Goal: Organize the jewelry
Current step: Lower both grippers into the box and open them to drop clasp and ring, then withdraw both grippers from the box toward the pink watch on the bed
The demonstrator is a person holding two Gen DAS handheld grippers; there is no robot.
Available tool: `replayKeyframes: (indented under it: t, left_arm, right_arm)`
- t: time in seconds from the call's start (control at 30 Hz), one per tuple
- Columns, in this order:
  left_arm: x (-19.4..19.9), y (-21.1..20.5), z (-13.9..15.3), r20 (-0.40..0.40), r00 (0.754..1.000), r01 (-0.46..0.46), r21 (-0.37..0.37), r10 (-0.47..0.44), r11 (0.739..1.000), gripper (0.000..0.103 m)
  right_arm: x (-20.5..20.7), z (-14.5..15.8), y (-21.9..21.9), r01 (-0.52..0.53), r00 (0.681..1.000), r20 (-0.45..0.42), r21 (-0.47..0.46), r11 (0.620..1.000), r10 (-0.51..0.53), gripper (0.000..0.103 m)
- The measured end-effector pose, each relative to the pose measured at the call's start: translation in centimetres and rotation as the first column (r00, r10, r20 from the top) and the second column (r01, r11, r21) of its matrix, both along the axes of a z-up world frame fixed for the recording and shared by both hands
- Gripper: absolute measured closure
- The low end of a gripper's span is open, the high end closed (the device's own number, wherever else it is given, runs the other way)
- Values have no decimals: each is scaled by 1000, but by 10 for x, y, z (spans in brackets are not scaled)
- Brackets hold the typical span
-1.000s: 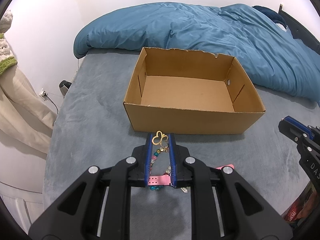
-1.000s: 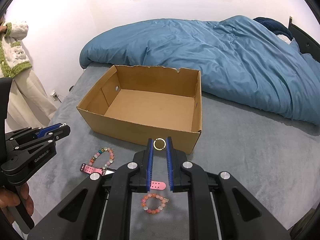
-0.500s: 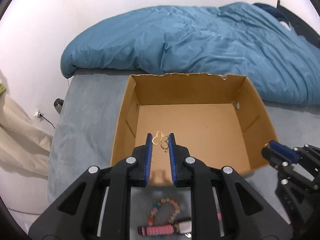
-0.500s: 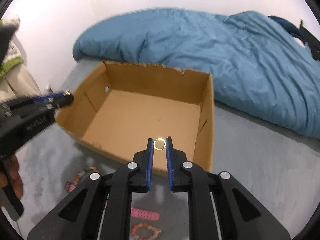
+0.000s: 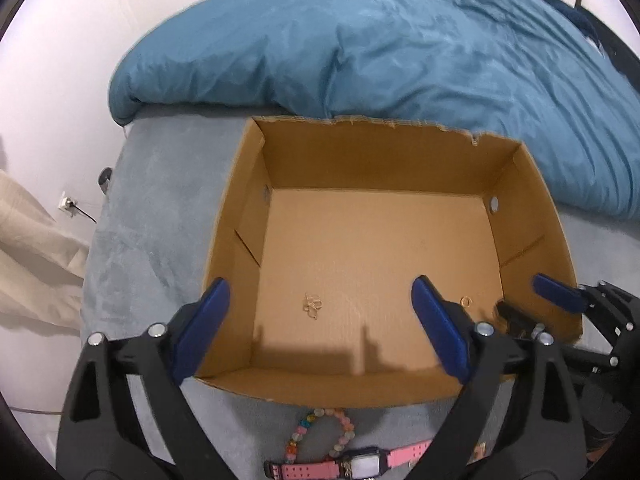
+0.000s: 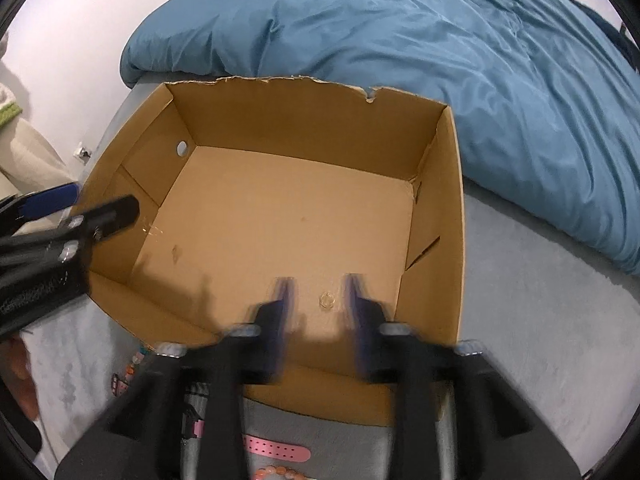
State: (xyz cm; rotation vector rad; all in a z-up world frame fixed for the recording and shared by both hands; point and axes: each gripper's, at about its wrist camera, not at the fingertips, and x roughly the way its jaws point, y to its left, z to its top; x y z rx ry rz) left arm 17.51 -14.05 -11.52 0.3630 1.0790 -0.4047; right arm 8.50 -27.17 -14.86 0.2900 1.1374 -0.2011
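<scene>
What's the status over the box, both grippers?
Left gripper open, right gripper open. Gold pendant and gold ring on cardboard box floor. Nothing in the way.

White wall (image 5: 60,80) — grey bed (image 5: 152,200), blue duvet (image 5: 400,48).

Brown cardboard box (image 5: 384,386), teal duvet (image 5: 400,48), pink watch strap (image 5: 312,470).
</scene>
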Motion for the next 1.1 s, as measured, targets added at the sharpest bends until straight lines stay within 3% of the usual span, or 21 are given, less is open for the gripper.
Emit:
replayKeyframes:
  t: [0.37,0.67,0.83,1.1]
  left_arm:
    - [-2,10,3,23,1000,2,15,-2,1000,12]
    - [-16,35,25,65,998,-2,-38,4,999,12]
    - [-65,88,46,143,990,-4,-78,15,997,12]
    - [-163,164,30,125,992,-7,-16,9,1000,12]
  right_arm:
    - [-1,10,4,-18,999,32,-33,999,19,42]
    - [-26,23,13,-41,996,81,-69,997,46,42]
    - [-75,37,22,-31,988,147,-71,997,41,42]
    - [-187,32,63,-10,988,154,-57,998,19,42]
